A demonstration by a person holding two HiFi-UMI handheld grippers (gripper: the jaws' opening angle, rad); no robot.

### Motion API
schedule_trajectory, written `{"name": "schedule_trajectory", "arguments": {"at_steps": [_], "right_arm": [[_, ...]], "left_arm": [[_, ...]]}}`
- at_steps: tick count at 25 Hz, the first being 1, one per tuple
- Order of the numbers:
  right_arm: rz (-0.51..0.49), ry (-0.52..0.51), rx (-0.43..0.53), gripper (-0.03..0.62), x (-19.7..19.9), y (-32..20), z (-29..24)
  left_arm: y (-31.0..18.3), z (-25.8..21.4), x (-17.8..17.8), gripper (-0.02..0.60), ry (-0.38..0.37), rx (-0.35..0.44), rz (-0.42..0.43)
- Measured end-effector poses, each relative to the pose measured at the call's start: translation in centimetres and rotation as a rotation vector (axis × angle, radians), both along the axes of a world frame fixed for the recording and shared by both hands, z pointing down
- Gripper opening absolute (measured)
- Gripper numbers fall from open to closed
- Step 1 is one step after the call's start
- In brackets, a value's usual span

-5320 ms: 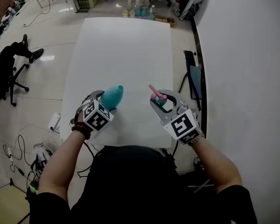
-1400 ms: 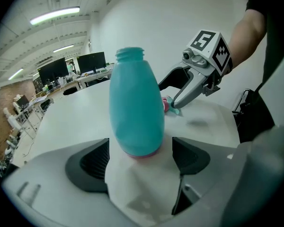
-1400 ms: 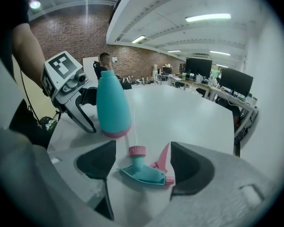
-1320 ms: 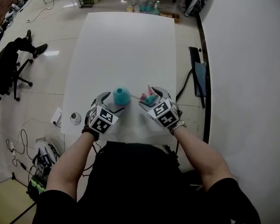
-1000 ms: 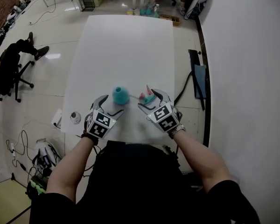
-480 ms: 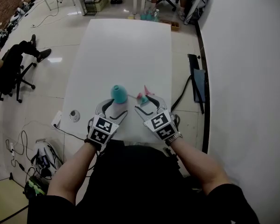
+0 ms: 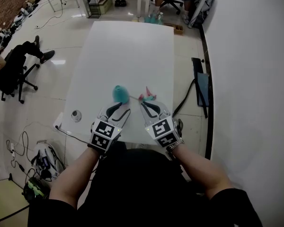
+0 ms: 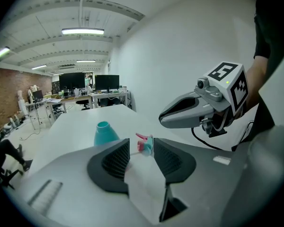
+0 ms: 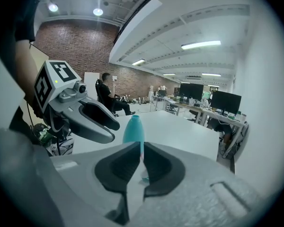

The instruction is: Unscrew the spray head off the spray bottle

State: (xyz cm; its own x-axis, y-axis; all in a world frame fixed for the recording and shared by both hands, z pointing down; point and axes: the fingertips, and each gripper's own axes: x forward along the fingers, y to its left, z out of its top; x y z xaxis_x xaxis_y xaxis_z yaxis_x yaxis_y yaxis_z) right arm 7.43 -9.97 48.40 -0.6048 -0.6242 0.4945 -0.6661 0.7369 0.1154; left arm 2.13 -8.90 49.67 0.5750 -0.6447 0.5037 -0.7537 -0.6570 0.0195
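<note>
Found the teal spray bottle (image 7: 120, 93) standing upright with the white table (image 7: 128, 46) under it, neck open and bare. Found the pink-and-teal spray head (image 7: 147, 97) off it, lying on its side just to the bottle's right, near but not touching.

Held the left gripper (image 7: 121, 109) just short of the bottle, on the person's side. Jaws closing but apart, gripping nothing. Through the gap, only bare tabletop, with the bottle beyond and a little to the left and the spray head straight ahead.

Held the right gripper (image 7: 148, 105) to the bottle's right and slightly nearer the person, tips just behind the spray head. Jaws closing as well, drawn all but together, with only a thin slit between the pads. Glimpsed a sliver of pink and teal through that slit: probably the spray head lying beyond rather than anything pinched, though hard to settle from so narrow a view. Seen from the left gripper's own camera, looked shut and empty too.

Far to the bottle's left, down on the floor: a black office chair (image 7: 12, 74) draped in dark cloth, and loose cables (image 7: 19, 148) nearer the person. Well beyond the bottle, past the tabletop's far end: desks (image 8: 106, 96) carrying monitors (image 8: 106, 82). To the bottle's right, off the tabletop: a dark flat panel (image 7: 199, 82) by the white wall (image 7: 246, 56).
</note>
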Motion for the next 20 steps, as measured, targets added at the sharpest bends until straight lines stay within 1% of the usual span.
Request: {"name": "schedule_trajectory", "arguments": {"at_steps": [2, 6, 9, 10, 15, 20], "right_arm": [[0.000, 0.013, 0.010, -0.008, 0.0, 0.1, -0.2], [-0.006, 0.018, -0.002, -0.008, -0.4, 0.4, -0.6], [-0.010, 0.007, -0.009, -0.008, -0.6, 0.6, -0.9], [-0.011, 0.001, -0.010, -0.008, -0.7, 0.7, -1.0], [-0.016, -0.044, -0.012, -0.008, -1.3, 0.7, -1.8], [-0.027, -0.049, -0.022, -0.008, -1.5, 0.9, -1.7]], "left_arm": [[0.1, -0.6, 0.4, 0.155, 0.016, 0.008, -0.001], [0.2, -1.8, 1.0, 0.088, 0.038, 0.022, 0.005], [0.3, -2.3, 1.3, 0.027, 0.038, 0.028, 0.009], [0.4, -2.3, 1.4, 0.017, 0.037, 0.029, 0.011], [0.6, -2.5, 1.4, 0.015, 0.028, 0.015, 0.023], [0.7, -2.5, 1.5, 0.015, 0.030, 0.013, 0.029]]}}
